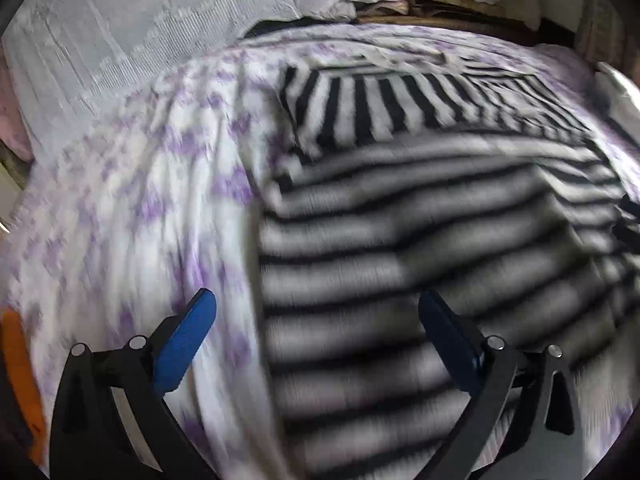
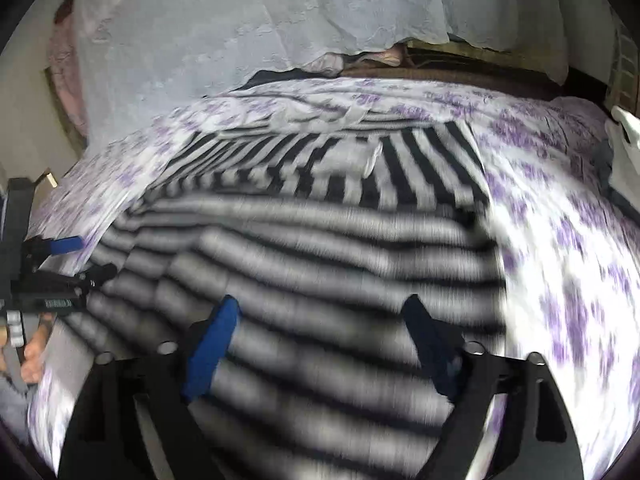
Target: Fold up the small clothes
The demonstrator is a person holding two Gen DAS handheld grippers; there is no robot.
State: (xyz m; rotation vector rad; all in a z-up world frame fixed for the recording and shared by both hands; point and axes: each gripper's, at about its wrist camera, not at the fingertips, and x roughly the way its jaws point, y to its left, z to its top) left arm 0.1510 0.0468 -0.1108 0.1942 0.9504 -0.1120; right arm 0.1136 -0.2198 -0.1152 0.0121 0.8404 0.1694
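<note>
Striped garment (image 1: pixel 420 240) lies flat on the bed (image 1: pixel 132 208), partly folded. Left tool (image 1: pixel 316 340) and right tool (image 2: pixel 320 340) both spread wide above it, holding nothing.

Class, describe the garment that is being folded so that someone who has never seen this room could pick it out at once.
Start at the bed, covered by a white sheet with purple flowers. Spread across its middle lies the striped top, below both open grippers, left and right. Its bold black-and-white stripes set it apart from the flowered sheet around it and the pale cloth hanging behind.
</note>
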